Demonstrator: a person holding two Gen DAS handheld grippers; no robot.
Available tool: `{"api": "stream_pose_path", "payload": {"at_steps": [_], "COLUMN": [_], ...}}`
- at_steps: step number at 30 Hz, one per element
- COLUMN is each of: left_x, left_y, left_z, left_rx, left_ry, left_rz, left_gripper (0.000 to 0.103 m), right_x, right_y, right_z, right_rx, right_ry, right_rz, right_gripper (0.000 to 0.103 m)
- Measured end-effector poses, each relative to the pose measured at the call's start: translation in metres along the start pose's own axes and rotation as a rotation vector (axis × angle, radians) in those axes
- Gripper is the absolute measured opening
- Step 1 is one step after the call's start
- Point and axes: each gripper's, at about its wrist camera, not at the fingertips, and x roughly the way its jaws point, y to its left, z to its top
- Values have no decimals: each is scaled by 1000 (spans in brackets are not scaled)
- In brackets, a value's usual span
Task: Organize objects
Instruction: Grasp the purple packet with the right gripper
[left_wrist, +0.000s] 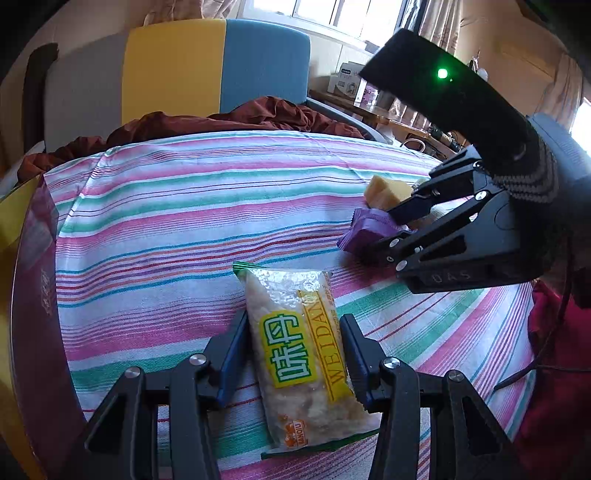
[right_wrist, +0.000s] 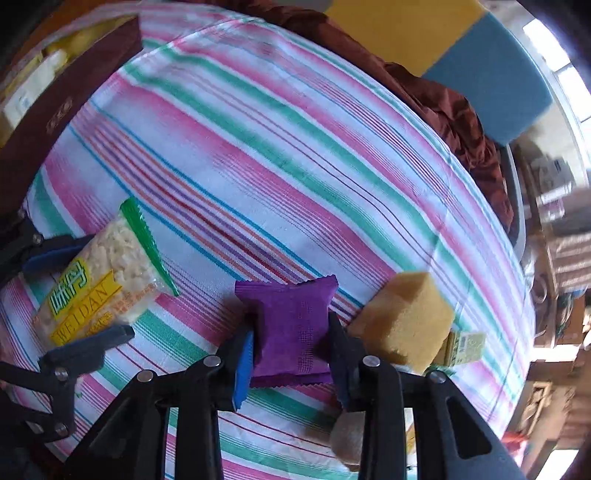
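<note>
Striped cloth (left_wrist: 184, 206), snack packet (left_wrist: 303, 354) lengthwise away

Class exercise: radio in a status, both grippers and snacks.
Left gripper clamps rice snack pack. Right gripper shut on purple packet. Yellow sponge alongside.

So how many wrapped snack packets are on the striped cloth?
2: the clear rice-snack packet between the left hand-held gripper's jaws, the purple packet in the right hand-held gripper. Others may be hidden.
</note>
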Motion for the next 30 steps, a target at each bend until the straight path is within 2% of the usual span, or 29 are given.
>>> {"api": "stream_pose_path", "payload": {"at_steps": [5,8,17,22,26,30], "left_x": [-1,-1,-8,-20,-40,-80], "left_y": [1,-1,-6,-11,-11,1], "left_z": [0,0,-3,-10,-11,-5], "left_rx": [-2,3,12,8,7,-19], "left_ry": [-2,-3,6,20,7,-49], "left_rz": [-3,4,49,48,39,44], "left_gripper": [50,50,47,47,47,47], "right_x": [1,5,6,7,2,0], "right_y": [-15,-30,-22,-12,-6,-1], "right_z": [-26,-39,-30,-19,-25,-26], "right_rx": [245,370,317,270,259,243], "right_ry": [-79,-110,-146,-160,-163,-167], "right_rz": [52,127,84,48,38,21], "right_gripper": [33,33,33,33,33,33]}}
